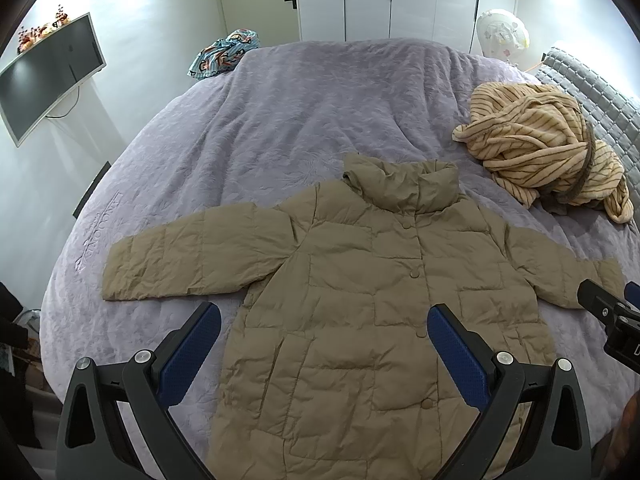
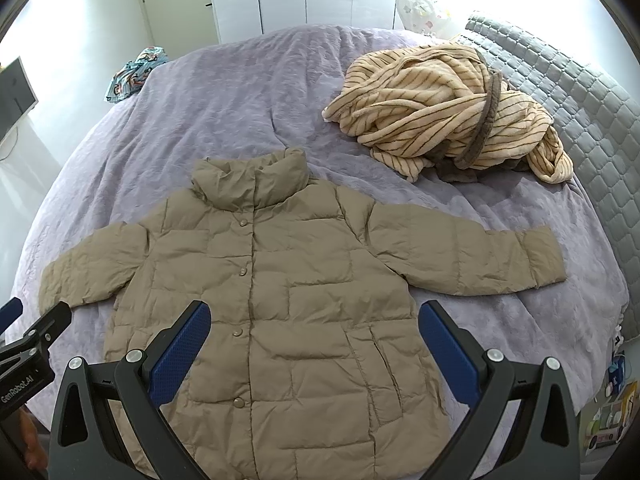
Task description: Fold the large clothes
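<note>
A khaki quilted puffer jacket [image 1: 360, 300] with a stand-up collar and a row of round snap buttons lies flat, front up and fastened, on the near half of a lavender embossed bedspread [image 1: 280, 120], both sleeves spread out to left and right. No container appears in either view; the bedspread alone carries the garments. The left gripper [image 1: 324, 340], black-framed with blue dimpled pads, hovers over the jacket's lower left side with its fingers spread wide and holding nothing; the right gripper [image 2: 314, 340], of the same build, hangs over the lower right side, likewise spread wide and empty. Each gripper's frame hides part of the jacket's hem, and the hem's near edge is cut off by the bottom of both views. In the left wrist view the right sleeve's cuff is partly covered by the other gripper's black tip. A cream fleece robe with brown stripes [image 2: 448, 112] sits crumpled in a soft heap at the far right, well apart from the jacket, a brown band running across it. A blue cartoon-print cloth [image 1: 224, 54] is bunched at the far left edge of the bed; its shape is hard to make out. A grey quilted headboard [image 2: 580, 92] borders the right side, curved by the lens.
</note>
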The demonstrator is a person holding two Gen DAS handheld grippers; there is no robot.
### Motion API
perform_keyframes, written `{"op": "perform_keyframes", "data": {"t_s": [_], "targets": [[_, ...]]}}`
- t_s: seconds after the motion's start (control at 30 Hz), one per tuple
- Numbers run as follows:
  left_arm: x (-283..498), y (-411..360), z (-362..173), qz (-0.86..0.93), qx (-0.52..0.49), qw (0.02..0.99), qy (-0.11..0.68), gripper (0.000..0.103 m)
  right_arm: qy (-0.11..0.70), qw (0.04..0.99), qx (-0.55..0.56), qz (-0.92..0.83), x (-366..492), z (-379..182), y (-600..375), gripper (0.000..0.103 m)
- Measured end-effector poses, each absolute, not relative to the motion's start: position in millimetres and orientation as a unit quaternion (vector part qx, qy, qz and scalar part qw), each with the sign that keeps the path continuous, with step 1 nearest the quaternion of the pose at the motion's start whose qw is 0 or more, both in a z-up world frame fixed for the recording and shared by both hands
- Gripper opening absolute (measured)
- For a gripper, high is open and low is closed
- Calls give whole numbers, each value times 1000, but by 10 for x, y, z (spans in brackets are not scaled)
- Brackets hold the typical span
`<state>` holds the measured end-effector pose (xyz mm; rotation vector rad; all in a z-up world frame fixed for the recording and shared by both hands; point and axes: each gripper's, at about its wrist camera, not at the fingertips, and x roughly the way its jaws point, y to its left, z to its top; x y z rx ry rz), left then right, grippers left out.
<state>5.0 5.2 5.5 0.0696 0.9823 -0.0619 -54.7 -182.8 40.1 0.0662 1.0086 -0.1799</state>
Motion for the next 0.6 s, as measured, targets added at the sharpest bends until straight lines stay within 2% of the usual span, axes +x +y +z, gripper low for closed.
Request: {"op": "perform_keyframes", "data": {"t_s": [0.6], "targets": [[54, 48, 60, -30, 33, 881, 471, 103, 476, 875, 32, -82, -510, 472, -1692, 103]]}}
